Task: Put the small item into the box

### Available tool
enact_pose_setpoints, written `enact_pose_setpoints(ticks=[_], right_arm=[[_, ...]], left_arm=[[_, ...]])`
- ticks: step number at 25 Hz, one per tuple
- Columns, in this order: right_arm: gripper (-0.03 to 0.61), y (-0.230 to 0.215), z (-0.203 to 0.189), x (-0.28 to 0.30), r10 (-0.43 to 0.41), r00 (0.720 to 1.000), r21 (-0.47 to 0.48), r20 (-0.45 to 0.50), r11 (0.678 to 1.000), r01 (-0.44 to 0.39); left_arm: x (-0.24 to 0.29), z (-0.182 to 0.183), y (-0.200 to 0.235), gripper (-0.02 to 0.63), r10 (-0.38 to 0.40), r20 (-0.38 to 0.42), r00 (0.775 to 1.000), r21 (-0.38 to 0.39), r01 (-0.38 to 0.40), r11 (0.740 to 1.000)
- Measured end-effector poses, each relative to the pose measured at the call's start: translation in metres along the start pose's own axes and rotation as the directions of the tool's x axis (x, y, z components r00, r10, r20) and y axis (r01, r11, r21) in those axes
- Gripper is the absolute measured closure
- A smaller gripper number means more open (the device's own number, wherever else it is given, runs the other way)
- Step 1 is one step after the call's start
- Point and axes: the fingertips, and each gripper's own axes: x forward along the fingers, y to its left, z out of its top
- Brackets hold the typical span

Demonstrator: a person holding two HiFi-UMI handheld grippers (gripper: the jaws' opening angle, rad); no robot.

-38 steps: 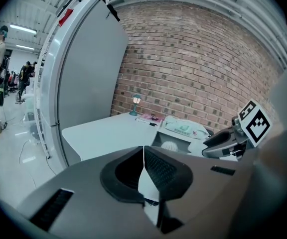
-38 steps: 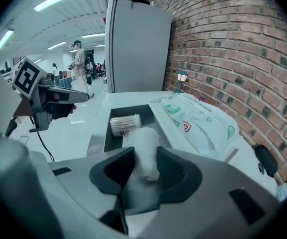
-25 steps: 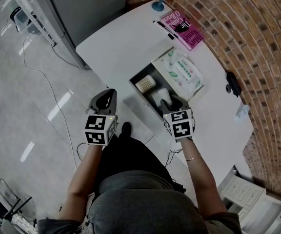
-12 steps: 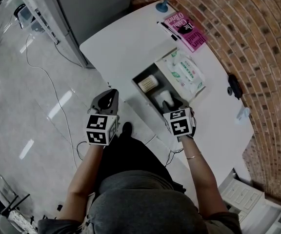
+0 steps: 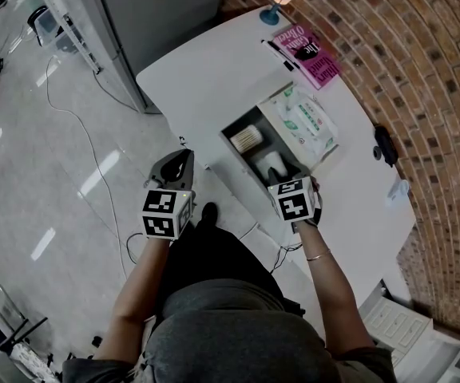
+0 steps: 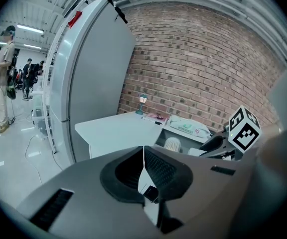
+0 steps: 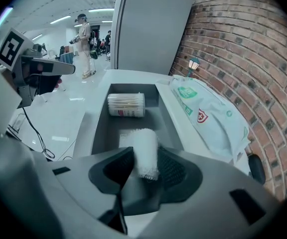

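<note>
While the right gripper [image 7: 146,164] hangs tilted down over the open grey rectangular box [image 7: 98,126], its jaws have just been opening around the small white roll of gauze [image 7: 144,143]. The roll stands between them, both ribbed pads seemingly touching its sides, low over the box's near end. The release would probably go best if the jaws widen fully first. The gripper should then draw back along its own line, so that the loose weave does not snag on the pads. The roll should settle short of the clear round tub of cotton swabs [image 7: 126,104] lying at the far end. The left gripper [image 6: 142,166] waits beyond the white table [image 5: 198,70], jaws closed together on nothing.

The soft white-and-green pack of wipes [image 7: 208,116] beside the box shows a red shield with a white cross; its words are too small to read. The tub's label and the title on the magenta book [image 5: 306,50] cannot be read either.
</note>
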Motion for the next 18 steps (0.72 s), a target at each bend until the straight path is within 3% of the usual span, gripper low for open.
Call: enact_pose_setpoints(ticks=[11,18], right_arm=[[0.460,-0.009,0.017,-0.017,-0.056,0.990,0.078,0.128,0.996,0.046],[0.454,-0.004,0.036,-0.040,-0.052,0.969,0.175,0.242,0.985,0.010]], left_arm=[[-0.003,-0.001,-0.001,0.588,-0.018,-0.003,1.000,0.009,0.018,1.000],[-0.006,0.000,-0.002,0.588,-0.021,-0.002,1.000,0.016,0.021,1.000]])
